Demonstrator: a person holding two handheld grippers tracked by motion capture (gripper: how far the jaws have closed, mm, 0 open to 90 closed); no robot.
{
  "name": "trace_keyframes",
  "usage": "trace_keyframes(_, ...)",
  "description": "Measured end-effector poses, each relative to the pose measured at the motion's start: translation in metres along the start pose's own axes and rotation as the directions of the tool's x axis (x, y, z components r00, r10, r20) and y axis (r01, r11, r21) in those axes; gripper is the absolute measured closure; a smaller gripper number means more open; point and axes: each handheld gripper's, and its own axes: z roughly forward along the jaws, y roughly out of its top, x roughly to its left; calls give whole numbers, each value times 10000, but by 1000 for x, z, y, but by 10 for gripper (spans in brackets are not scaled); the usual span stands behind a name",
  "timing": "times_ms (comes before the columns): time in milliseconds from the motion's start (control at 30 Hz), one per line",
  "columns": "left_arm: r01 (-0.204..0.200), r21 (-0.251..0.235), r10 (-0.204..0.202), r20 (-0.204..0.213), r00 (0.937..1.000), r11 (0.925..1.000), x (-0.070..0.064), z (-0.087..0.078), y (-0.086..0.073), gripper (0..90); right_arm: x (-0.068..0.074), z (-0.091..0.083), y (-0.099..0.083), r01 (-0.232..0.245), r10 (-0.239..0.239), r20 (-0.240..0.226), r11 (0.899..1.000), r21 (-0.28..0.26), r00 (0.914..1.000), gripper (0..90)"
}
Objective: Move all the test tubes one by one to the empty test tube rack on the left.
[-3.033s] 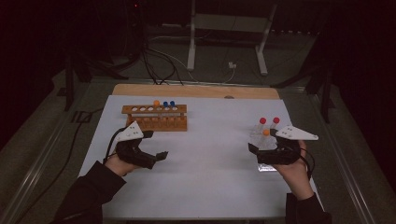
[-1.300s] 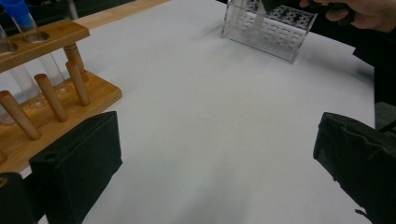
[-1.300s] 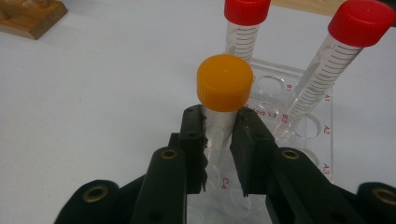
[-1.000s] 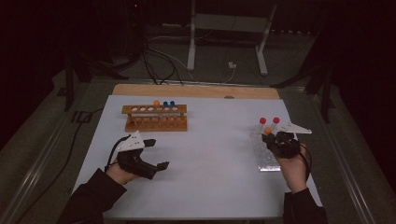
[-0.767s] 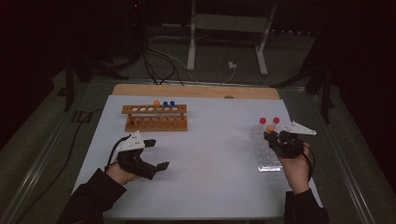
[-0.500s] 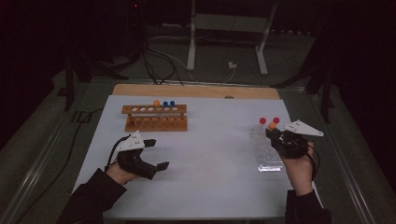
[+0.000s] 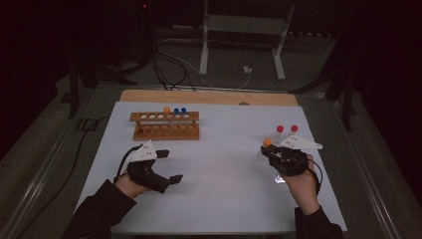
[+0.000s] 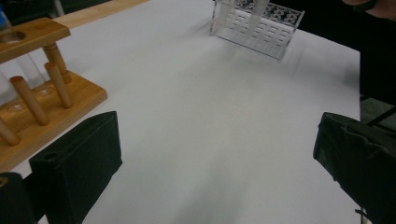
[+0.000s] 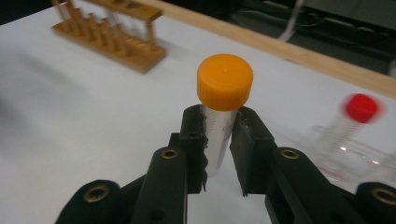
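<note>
My right gripper (image 9: 217,128) is shut on a clear tube with an orange cap (image 9: 224,87) and holds it upright. In the high view this orange-capped tube (image 7: 267,143) hangs in the right gripper (image 7: 271,150), just left of the clear plastic rack (image 7: 284,177). Two red-capped tubes (image 7: 280,129) stand in that rack; one red cap (image 9: 359,108) is blurred. A wooden rack (image 7: 166,125) at the back left holds an orange-capped tube (image 7: 166,110) and two blue-capped ones (image 7: 180,111). My left gripper (image 7: 168,167) rests low at the front left, open and holding nothing (image 8: 217,154).
The white sheet (image 7: 219,189) covers the table, with a wooden strip (image 7: 209,96) along its far edge. In the left gripper view the wooden rack (image 8: 37,93) is close on the left and the clear rack (image 8: 257,25) lies far across the sheet.
The right gripper went to the clear rack, closed on the orange-capped tube and carried it a little to the left. The left gripper drew slightly nearer the person, then stayed still.
</note>
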Motion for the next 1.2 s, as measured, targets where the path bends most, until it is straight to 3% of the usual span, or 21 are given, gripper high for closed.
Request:
trace_keyframes(200,-126,46,124,259,9996,9999,-4,5,4,19,24,15,-2,459,-433,-692,9983,364,9967,753)
trace_keyframes(400,-285,168,275,523,9983,9995,-7,12,9,22,44,26,-3,828,-739,-1369,9947,604,9878,753)
trace_keyframes(767,-860,-178,875,1248,9883,9961,-21,24,34,46,82,36,-2,1486,-1261,-2502,9862,732,9600,753)
trace_keyframes(933,-995,-307,1030,1514,9831,9946,-26,31,45,63,93,38,-2,1765,-1491,-2831,9815,737,9474,753)
trace_keyframes(1033,-1091,-416,1144,1582,9808,9932,-29,35,52,81,97,39,-1,1761,-1472,-2946,9816,742,9442,753)
trace_keyframes(1100,-1141,-540,1217,1691,9781,9920,-31,37,56,165,99,39,-1,1805,-1509,-3006,9808,733,9418,753)
trace_keyframes(1200,-1283,-573,1364,1719,9756,9901,-34,43,60,172,101,40,-1,1850,-1551,-3066,9802,706,9391,753)
